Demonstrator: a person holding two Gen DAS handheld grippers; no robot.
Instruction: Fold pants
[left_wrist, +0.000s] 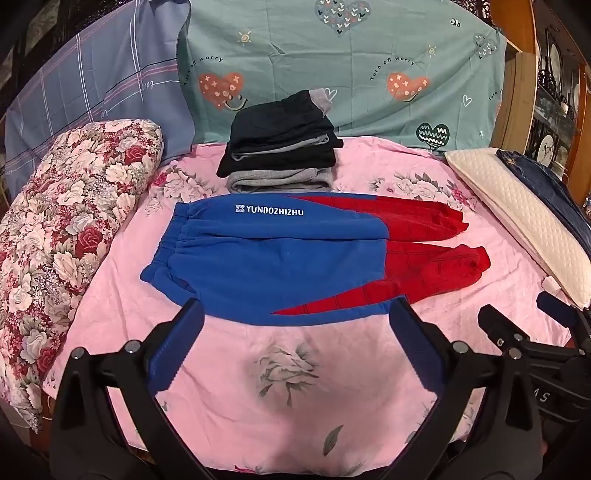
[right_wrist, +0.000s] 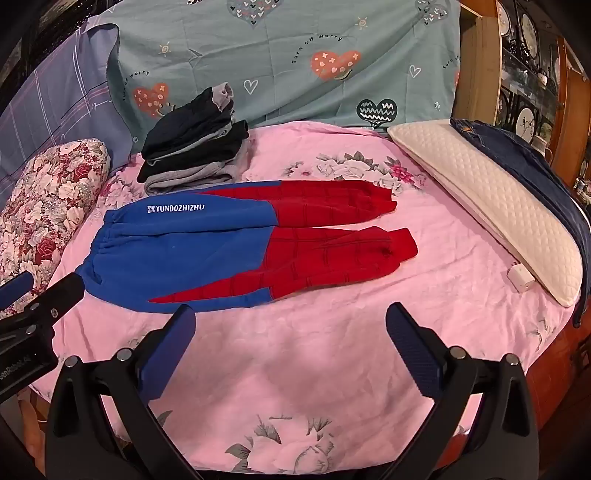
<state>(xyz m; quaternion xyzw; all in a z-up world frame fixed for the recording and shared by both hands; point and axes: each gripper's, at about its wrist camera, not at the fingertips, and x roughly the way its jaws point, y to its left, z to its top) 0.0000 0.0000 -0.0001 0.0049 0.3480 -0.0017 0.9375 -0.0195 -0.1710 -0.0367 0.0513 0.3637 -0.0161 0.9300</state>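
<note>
Both tongs, left gripper (left_wrist: 295, 314) and right gripper (right_wrist: 290, 321), are held with jaws spread wide and nothing gripped, just short of the near edge of the blue-and-red pants (left_wrist: 280, 258). Those pants are laid flat on the pink floral sheet (left_wrist: 295, 387), waistband toward the floral bolster (left_wrist: 66, 221), red cuffs toward the cream pillow (left_wrist: 524, 225), just in front of the folded dark stack (left_wrist: 280, 147). Folding appears not yet started; next, the near leg edge would likely need to be pinched at both ends and carried over the far leg.

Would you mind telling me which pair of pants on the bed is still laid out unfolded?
The blue-and-red fleece pants, lying flat with both legs spread apart; the black and grey garments behind them sit folded in a stack.
</note>
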